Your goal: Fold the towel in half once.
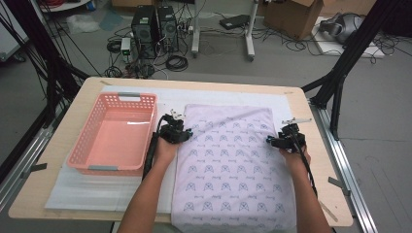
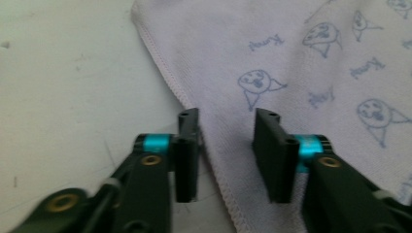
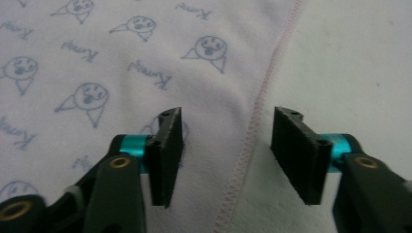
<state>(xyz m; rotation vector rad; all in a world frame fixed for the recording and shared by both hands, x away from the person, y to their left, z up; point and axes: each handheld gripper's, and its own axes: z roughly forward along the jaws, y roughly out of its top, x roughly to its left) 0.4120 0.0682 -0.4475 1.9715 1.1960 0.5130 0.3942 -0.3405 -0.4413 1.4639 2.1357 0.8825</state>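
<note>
High view: pale lilac printed towel (image 1: 233,165) spread flat on the white mat (image 1: 111,189) of a wooden table (image 1: 58,145), just right of a pink plastic basket (image 1: 116,133); left gripper (image 1: 176,130) at the towel's left edge, right gripper (image 1: 284,141) at its right edge. Left gripper view: jaws parted, straddling the stitched hem (image 2: 167,80), nothing clamped. Right gripper view: jaws wide, one over cloth, one over mat, hem between.
</note>
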